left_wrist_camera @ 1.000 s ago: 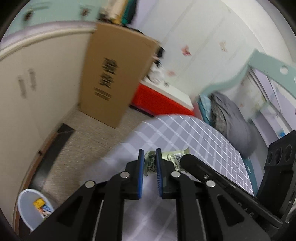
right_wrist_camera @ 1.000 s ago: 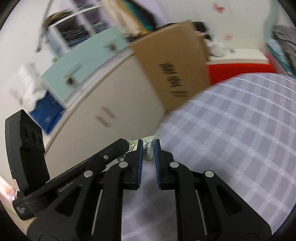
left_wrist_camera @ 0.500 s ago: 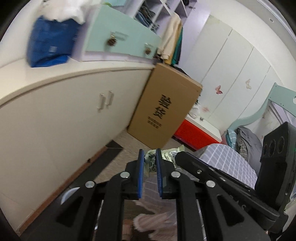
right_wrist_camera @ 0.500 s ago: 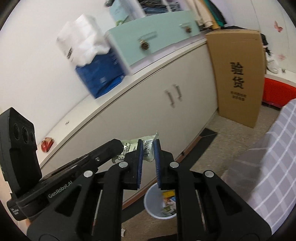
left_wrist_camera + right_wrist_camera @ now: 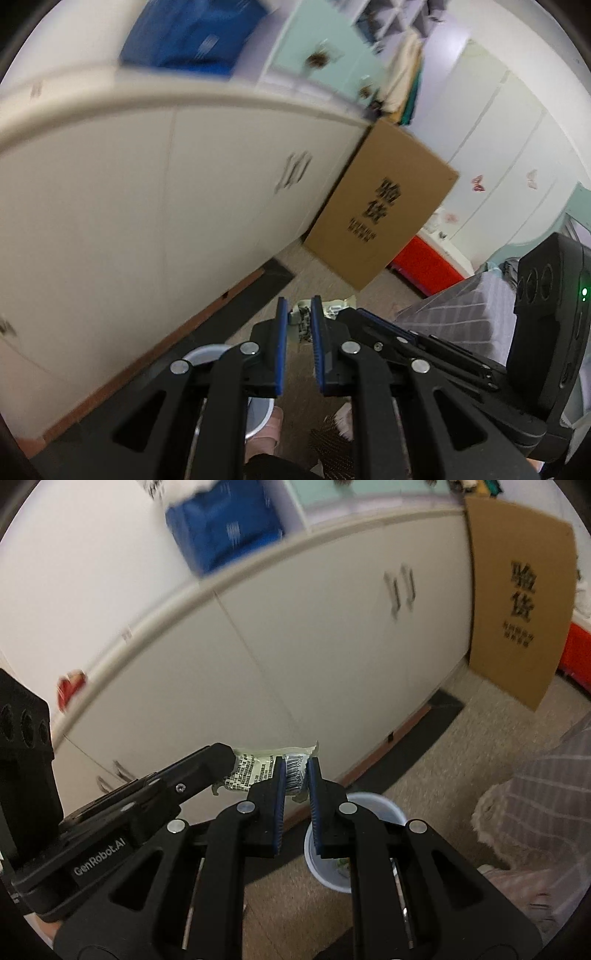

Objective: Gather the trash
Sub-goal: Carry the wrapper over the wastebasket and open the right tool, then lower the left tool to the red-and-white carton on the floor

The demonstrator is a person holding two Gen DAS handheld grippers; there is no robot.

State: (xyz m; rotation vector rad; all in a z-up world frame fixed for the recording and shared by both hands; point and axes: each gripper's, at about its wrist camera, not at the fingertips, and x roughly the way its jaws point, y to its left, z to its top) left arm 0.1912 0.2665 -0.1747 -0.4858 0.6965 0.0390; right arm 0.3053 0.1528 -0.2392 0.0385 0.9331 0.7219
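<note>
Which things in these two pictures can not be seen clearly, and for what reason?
- Small white plastic trash bin: in the right wrist view the right gripper covers most of it, so its contents are unclear; in the left wrist view only slivers show.
- Crumpled printed plastic wrapper: both grippers, including the left gripper, cover its ends; the print is too small.
- Blue package on the counter: motion-blurred, label unreadable.

This is a bedroom in a home. A long run of cream cabinets [image 5: 332,664] with a countertop lines one wall, with mint-green drawers [image 5: 321,48] and hanging clothes [image 5: 402,81] above and beside it. White wardrobe doors [image 5: 498,155] carry butterfly stickers [image 5: 478,183]. A bed with a grey checked cover [image 5: 450,310] stands near a red storage box [image 5: 424,266]. A tall cardboard box [image 5: 380,210] leans against the cabinets, and a small white bin [image 5: 373,808] sits on the speckled floor [image 5: 461,746].
</note>
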